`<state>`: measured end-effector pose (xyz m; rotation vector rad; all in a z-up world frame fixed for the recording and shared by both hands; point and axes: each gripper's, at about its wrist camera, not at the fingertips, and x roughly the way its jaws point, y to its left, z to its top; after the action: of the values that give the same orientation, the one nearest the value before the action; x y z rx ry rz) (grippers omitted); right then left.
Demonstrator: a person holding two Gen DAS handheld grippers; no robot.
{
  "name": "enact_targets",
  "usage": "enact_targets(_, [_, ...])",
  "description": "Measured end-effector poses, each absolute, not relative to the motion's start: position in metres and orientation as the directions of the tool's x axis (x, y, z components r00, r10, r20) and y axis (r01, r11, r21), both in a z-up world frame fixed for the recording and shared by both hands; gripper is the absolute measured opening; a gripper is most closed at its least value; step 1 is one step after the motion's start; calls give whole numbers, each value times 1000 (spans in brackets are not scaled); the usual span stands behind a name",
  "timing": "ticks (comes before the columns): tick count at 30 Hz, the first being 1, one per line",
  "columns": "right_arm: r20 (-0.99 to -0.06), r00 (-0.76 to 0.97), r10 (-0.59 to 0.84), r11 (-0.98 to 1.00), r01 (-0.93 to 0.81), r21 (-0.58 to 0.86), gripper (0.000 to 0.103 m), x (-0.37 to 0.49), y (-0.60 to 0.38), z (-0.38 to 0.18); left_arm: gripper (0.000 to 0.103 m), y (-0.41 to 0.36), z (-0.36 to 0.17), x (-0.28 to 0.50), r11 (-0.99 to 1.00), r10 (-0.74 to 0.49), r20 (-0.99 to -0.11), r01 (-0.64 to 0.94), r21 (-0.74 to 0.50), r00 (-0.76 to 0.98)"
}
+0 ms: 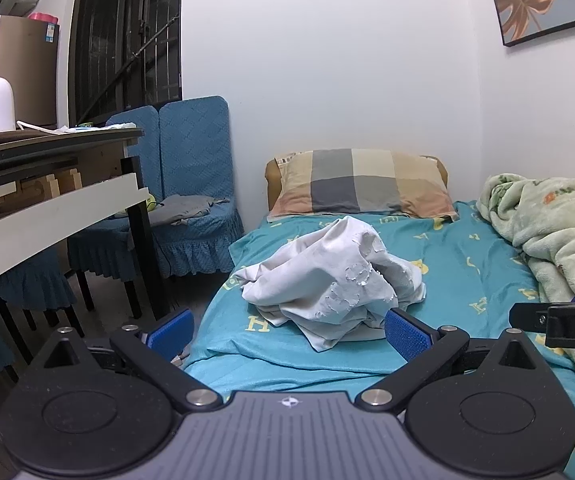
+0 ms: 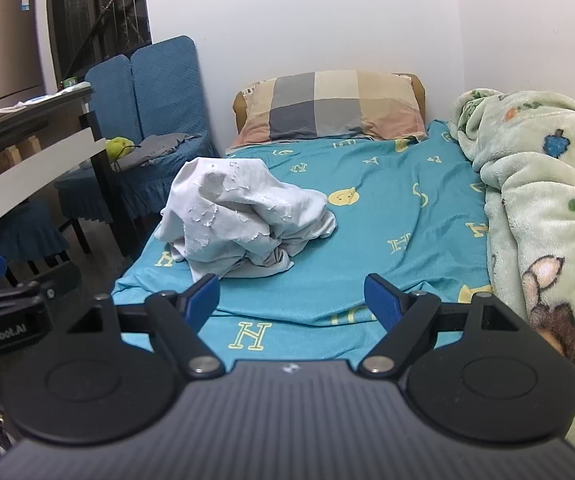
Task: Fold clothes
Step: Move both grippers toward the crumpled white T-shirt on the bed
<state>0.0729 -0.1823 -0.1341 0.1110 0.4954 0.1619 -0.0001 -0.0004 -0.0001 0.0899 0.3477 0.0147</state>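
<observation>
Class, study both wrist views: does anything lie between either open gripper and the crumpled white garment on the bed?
Nothing visible does. Only bare teal sheet separates the white garment from the right gripper. The left gripper faces the garment directly. The blanket lies off to the side.

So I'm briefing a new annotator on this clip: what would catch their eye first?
Probably the crumpled white garment, heaped unfolded near the left edge of the teal bed sheet. Next, the checked pillow at the head by the wall and the pale green fleece blanket bunched along the right side. Both tongs, left and right, stand open and empty.
</observation>
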Motion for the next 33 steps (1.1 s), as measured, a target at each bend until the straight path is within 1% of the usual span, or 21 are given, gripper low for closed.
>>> enact_targets(10, [-473, 861, 188, 978, -121, 168, 81, 75, -182, -133, 103, 3, -7, 2, 997, 34, -364, -5, 82, 931])
enact_targets(19, [-445, 872, 206, 972, -128, 199, 81, 75, -192, -136, 103, 3, -13, -1, 998, 40, -375, -15, 69, 926])
enact_targets(27, [-429, 879, 210, 972, -141, 186, 81, 74, -192, -136, 103, 5, -13, -2, 999, 32, -376, -13, 52, 926])
enact_targets(33, [-433, 873, 226, 968, -153, 197, 81, 76, -192, -137, 103, 3, -18, 0, 997, 45, -387, -18, 73, 921])
